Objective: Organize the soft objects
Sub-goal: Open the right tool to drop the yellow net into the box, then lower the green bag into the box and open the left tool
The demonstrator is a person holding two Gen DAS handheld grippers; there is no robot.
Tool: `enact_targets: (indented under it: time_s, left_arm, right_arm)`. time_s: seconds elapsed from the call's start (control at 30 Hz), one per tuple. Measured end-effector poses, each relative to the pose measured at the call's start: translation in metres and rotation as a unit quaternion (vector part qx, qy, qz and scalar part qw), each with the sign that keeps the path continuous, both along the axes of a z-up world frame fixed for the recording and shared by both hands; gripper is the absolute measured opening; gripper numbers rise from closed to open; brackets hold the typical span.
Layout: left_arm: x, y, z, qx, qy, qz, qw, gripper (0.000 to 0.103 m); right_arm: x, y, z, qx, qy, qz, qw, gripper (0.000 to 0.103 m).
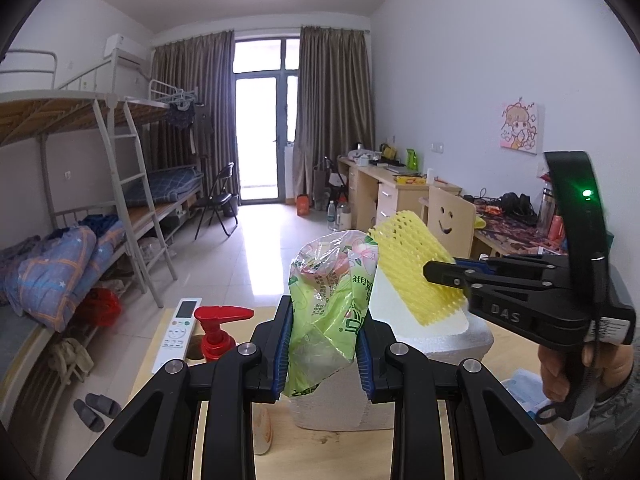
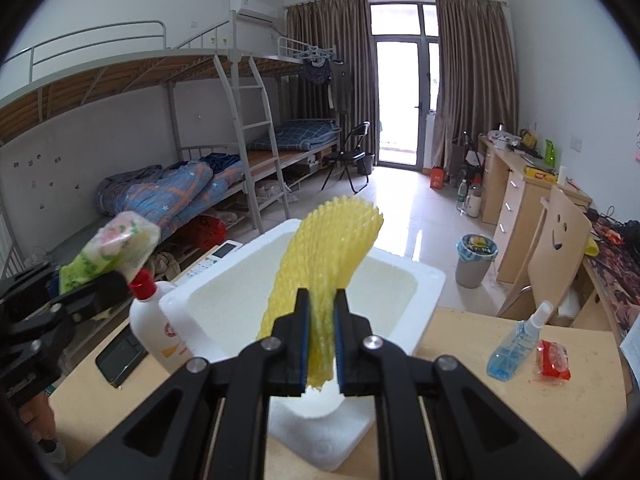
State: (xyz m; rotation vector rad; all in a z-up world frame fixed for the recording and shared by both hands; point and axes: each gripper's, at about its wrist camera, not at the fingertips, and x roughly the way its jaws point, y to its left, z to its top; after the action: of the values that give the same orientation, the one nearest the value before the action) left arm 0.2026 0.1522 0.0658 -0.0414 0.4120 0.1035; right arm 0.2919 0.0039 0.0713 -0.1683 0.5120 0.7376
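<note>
Looking at the white foam box (image 2: pixel 416 280), it's empty, so nothing is sorted yet. The left gripper (image 1: pixel 322 354) is clamped on a green plastic pack (image 1: pixel 332 300) just left of the box; the right gripper (image 2: pixel 322 346) pinches yellow foam netting (image 2: pixel 332 256) above it. A red packet (image 2: pixel 554 360) waits to its right.

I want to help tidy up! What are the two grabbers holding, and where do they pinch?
Left gripper: green plastic bag, pinched near its bottom. Right gripper: yellow foam net, pinched near its lower end.
</note>
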Motion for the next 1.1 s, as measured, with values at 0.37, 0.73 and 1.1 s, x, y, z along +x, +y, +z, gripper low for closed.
enact_targets:
  time_s: [0.37,0.73,1.1]
  left_arm:
    - [0.006,0.004,0.0,-0.007,0.006,0.007,0.9999,0.03]
    - [0.024,-0.002,0.001,-0.003,0.029,-0.01,0.9995,0.03]
    - [0.046,-0.016,-0.002,0.003,0.046,-0.037,0.9982,0.03]
  right_arm:
    - [0.006,0.002,-0.003,-0.006,0.021,-0.004,1.0,0.079]
    - [-0.004,-0.036,0.014,0.018,0.018,-0.03,0.999,0.09]
    - [-0.018,-0.077,0.019,0.038,0.006,-0.07,0.997,0.093]
